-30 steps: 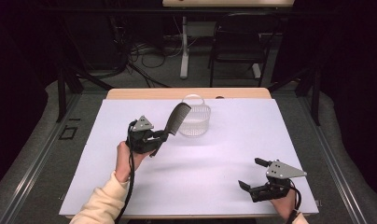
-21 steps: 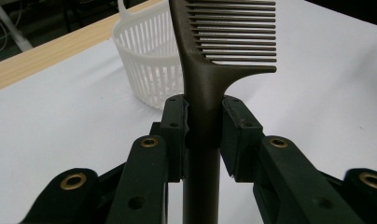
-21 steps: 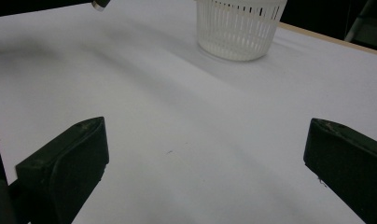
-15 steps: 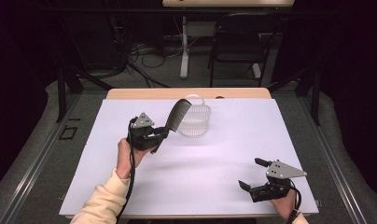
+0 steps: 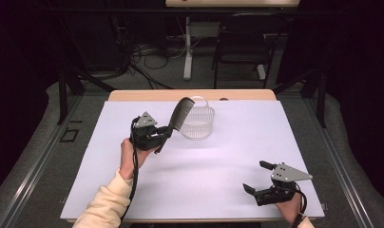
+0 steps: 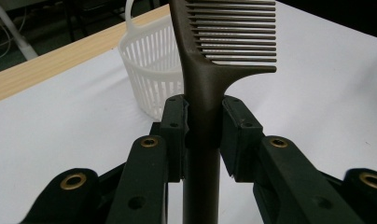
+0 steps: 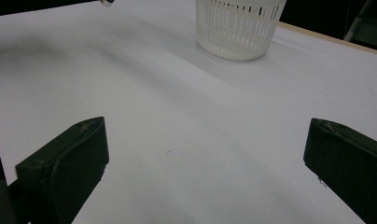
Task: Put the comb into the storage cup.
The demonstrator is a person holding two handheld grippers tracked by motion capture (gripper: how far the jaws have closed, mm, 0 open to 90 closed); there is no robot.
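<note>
A dark brown comb [image 5: 180,113] [image 6: 210,70] stands tilted up in my left gripper [image 5: 165,134] [image 6: 204,126], whose pads press on its handle. Its toothed end reaches up and right to just left of the white slatted basket [image 5: 197,122] [image 6: 149,70] [image 7: 238,28] at the back middle of the table, over its left rim. My right gripper [image 5: 256,176] [image 7: 205,158] rests low near the front right of the table, jaws wide open with nothing between them.
A white sheet [image 5: 228,142] covers the table, with a wooden edge [image 5: 147,95] showing at the back. Beyond the table stand a chair [image 5: 242,42], a table leg and floor cables.
The left gripper has carried the comb slightly up and right, so its toothed end sits closer to the basket's left rim. The right gripper has stayed where it was.
</note>
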